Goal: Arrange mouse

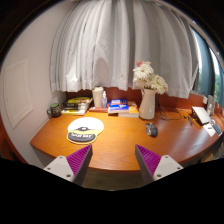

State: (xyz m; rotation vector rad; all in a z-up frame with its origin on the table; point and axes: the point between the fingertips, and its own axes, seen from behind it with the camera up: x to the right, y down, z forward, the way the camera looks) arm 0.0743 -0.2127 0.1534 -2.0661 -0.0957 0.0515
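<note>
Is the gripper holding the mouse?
No: the gripper is open and empty, while the mouse rests on the desk beyond its fingers.

Likely a home study: wooden desk [120,140], curtains [125,45], flower vase [148,100].

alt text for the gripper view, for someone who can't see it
The gripper hovers open before a wooden desk, nothing between its fingers. Beyond them lie a round mouse pad and a small mouse; a vase of flowers and books stand against white curtains.
</note>
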